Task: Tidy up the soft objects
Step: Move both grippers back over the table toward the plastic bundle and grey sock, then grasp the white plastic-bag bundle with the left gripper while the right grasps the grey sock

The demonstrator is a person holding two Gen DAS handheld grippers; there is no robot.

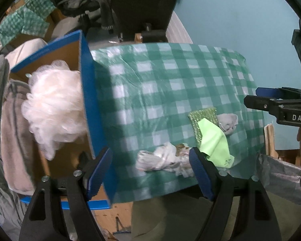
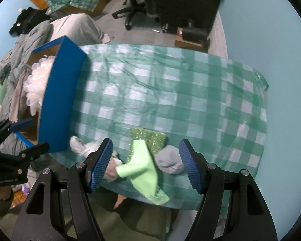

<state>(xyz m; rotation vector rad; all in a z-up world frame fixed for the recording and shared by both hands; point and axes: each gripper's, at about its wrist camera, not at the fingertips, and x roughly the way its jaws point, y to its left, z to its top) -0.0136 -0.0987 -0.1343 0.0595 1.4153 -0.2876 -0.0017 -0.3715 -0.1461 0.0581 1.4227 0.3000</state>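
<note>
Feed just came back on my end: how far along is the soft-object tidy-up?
Done: the white bath pouf is in the blue box, beside a folded beige cloth. In hand: nothing; the left gripper and right gripper are both open, above the table's near edge. Left: the white crumpled bag, lime cloth, green sponge and grey sock lie on the checked tablecloth.

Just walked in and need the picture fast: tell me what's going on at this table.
A person is sorting soft things with two handheld grippers. Both the left gripper and right gripper are open and hold nothing. A white bath pouf already sits in the blue cardboard box. On the checked tablecloth remain a crumpled white plastic bag, a green sponge, a light green cloth and a grey sock.
</note>
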